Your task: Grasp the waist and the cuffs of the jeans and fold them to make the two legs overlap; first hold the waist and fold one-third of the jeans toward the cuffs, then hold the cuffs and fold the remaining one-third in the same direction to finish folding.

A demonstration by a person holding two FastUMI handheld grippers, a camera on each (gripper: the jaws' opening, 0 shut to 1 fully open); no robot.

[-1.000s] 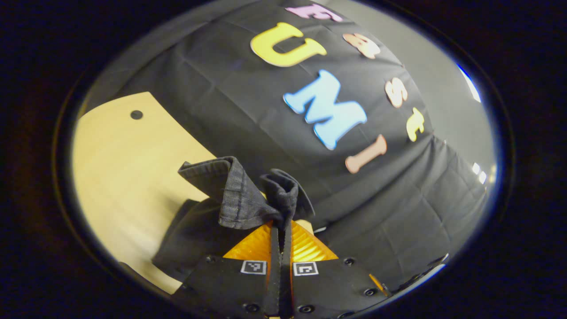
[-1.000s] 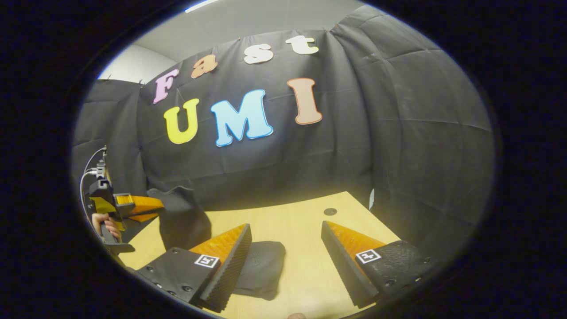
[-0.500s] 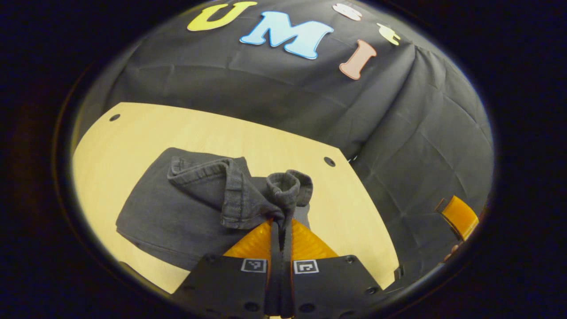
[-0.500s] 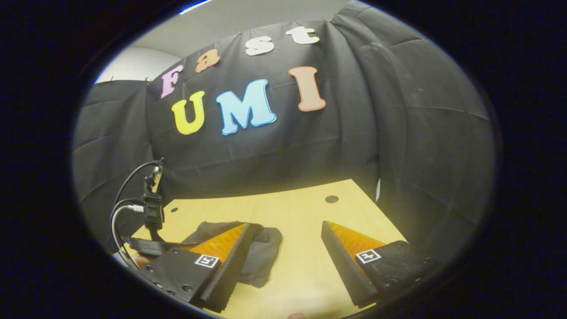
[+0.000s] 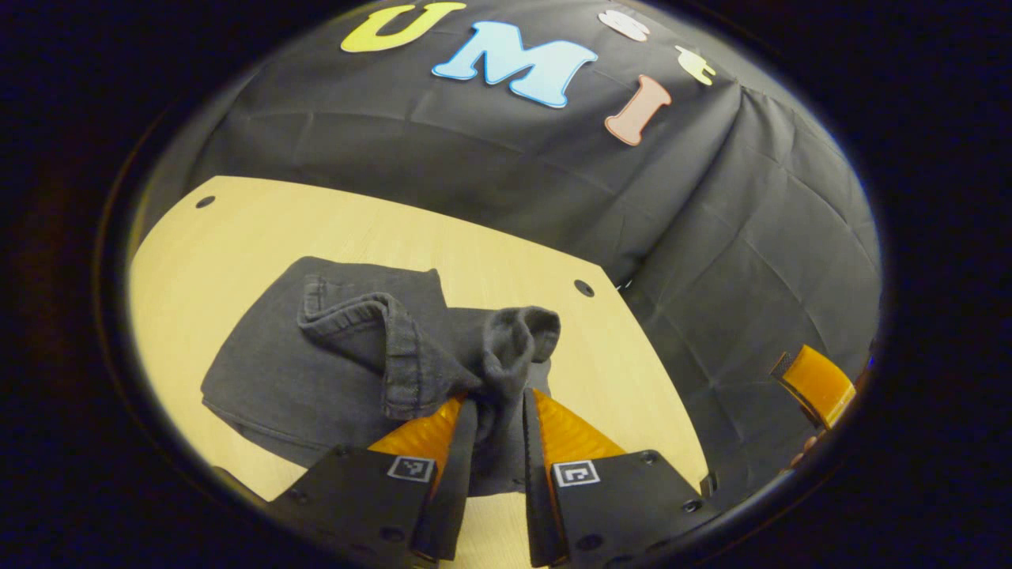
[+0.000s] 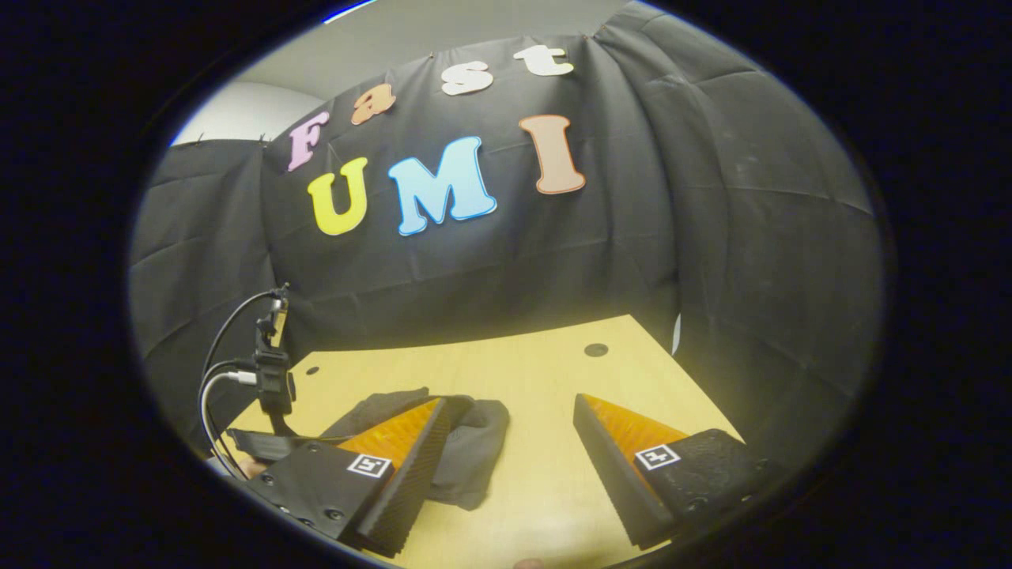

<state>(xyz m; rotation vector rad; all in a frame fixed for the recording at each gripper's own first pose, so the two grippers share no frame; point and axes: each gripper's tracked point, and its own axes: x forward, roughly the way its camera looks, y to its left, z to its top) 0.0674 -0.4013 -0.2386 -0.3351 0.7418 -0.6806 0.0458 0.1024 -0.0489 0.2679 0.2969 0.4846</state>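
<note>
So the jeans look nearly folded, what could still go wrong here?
The left gripper has its fingers parted around a bunched cuff, so on pulling back a finger might snag it and drag the fold open. The cuff hem lies curled and rumpled on the folded jeans, so the stack may end up lumpy. The right gripper hangs open just beside the jeans' edge on the table and could nudge it.

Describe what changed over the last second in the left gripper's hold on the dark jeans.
The left gripper carried the bunched cuffs of the dark grey denim jeans down over the folded stack on the pale wooden table, then parted its fingers, releasing them. The right gripper stayed open beside the jeans.
</note>
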